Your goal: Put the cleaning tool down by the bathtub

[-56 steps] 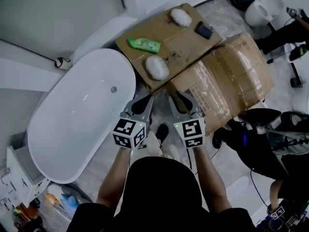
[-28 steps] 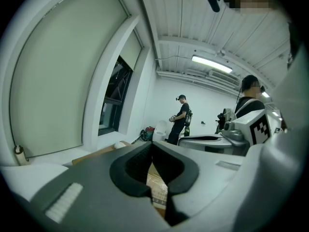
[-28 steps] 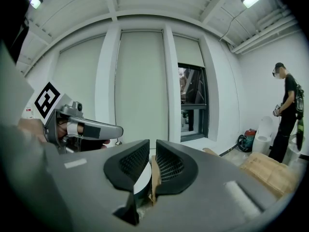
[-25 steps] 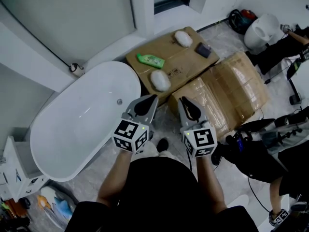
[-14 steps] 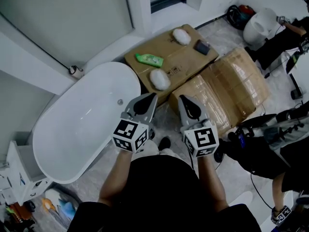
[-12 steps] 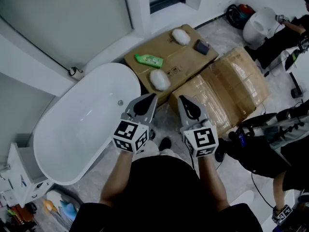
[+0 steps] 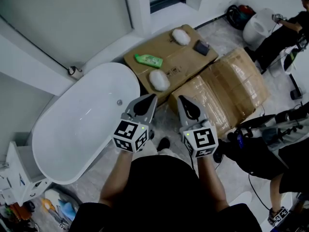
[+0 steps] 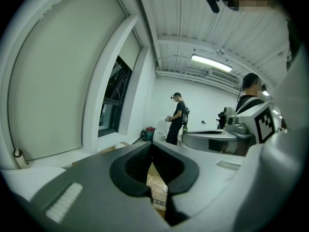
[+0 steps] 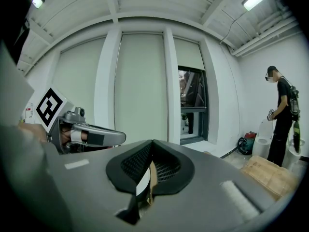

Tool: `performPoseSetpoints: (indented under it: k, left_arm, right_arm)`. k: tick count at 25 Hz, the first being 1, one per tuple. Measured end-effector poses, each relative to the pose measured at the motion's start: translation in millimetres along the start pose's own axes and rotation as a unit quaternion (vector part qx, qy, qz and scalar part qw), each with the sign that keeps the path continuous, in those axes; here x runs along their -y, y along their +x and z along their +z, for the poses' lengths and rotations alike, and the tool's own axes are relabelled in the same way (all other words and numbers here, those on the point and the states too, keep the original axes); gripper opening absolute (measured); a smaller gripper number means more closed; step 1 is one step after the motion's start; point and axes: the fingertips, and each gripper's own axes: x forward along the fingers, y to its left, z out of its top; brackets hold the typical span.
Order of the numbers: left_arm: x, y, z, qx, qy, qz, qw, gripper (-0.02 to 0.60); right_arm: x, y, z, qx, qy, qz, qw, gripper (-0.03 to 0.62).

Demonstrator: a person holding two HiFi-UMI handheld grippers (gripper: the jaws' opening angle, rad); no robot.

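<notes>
A: cleaning tool, where is it?
B: Not held. Best guess = near white fluffy pad (image 7: 159, 79), lying on the flat cardboard box (image 7: 186, 62), at the corner closest to the bathtub (image 7: 72, 129). Same box also carries a far fluffy pad (image 7: 181, 36), green bottle (image 7: 149, 60) and dark pad (image 7: 202, 47). Can't confirm which one's the tool from these views.
A: grippers?
B: left gripper (image 7: 151, 98): jaws together, nothing btwn them. Its own view shows only cardboard thru the slit under the tips. right gripper (image 7: 182, 100): pads closed on each other, empty too. Both side by side close to the body, over the floor (image 7: 166, 122) btwn tub and the wrapped box (image 7: 231, 88).
A: pad vs grippers?
B: Ahead of both tips, lower down, apart, no contact. Lines up a bit closer to the left one.
A: failure modes?
B: My read:
1) Wrong pick: two look-alike pads + a dark one.
2) Reaching in w/ jaws shut just shoves the pad off the box corner. Open first.
3) Fluffy = soft, so a shallow pinch prob slips out mid-carry.
4) Floor strip by the tub is narrow. Release too far left and it lands in the tub, not beside it.
</notes>
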Motion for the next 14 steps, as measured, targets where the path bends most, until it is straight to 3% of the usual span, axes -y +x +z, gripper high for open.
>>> performPoseSetpoints:
  k: [14]
  left_arm:
    - [-1.4, 3.9, 2.2, -0.001, -0.002, -0.003, 1.0, -0.002]
  right_arm:
    - [5.1, 5.0, 3.4, 0.005, 0.007, 0.001, 1.0, 0.008]
